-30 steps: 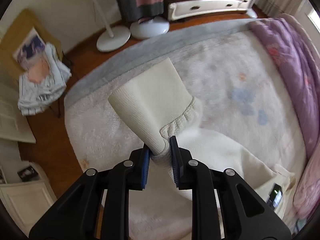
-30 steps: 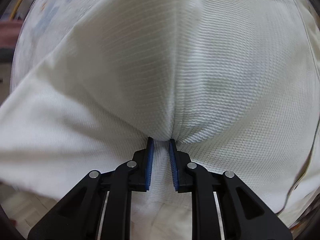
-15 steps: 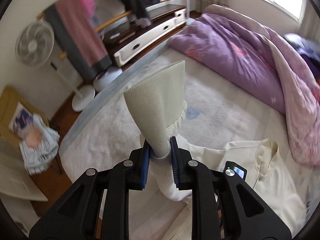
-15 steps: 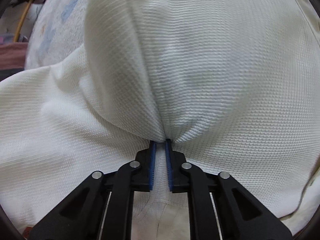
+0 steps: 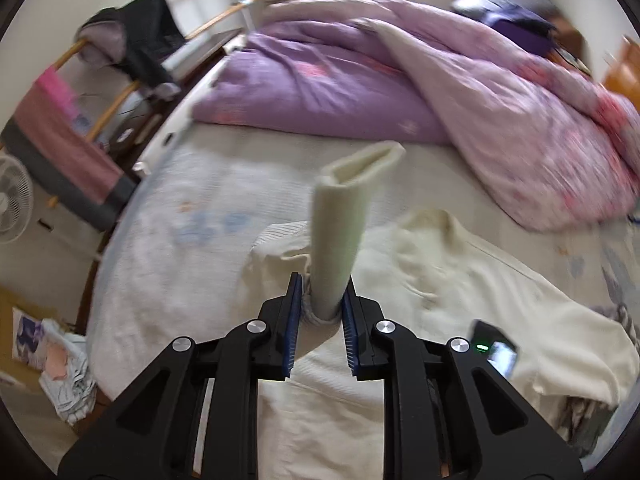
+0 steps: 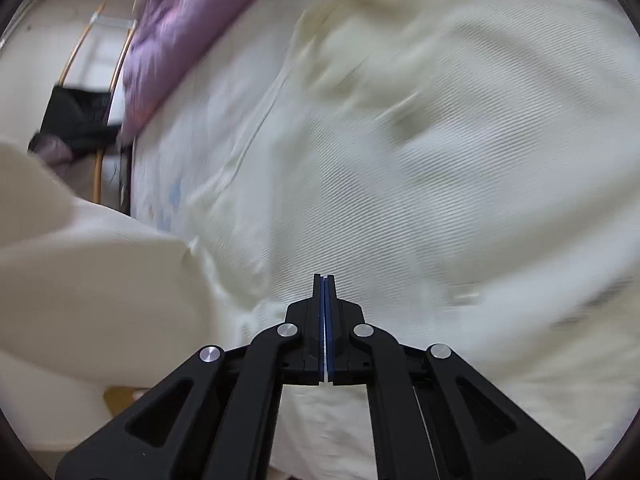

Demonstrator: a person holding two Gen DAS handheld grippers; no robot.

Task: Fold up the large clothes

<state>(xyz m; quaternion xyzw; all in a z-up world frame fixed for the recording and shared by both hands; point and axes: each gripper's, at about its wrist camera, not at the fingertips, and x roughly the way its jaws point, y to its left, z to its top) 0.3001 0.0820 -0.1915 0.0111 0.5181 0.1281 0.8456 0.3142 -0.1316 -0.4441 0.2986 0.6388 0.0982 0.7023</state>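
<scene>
The large cream waffle-knit garment (image 5: 480,292) is spread on the pale fleece-covered bed (image 5: 168,248), near a purple quilt (image 5: 320,80). It is judged soft, light and limp, likely to sag and drag unless taken at a cuff, hem or shoulder seam. On the left, its ribbed sleeve cuff (image 5: 344,216) is seen clamped between the blue pads of the left gripper (image 5: 319,312), the cuff end standing up beyond them. On the right, the right gripper (image 6: 324,292) is seen fully closed, pads together; no cloth can be made out between them.
</scene>
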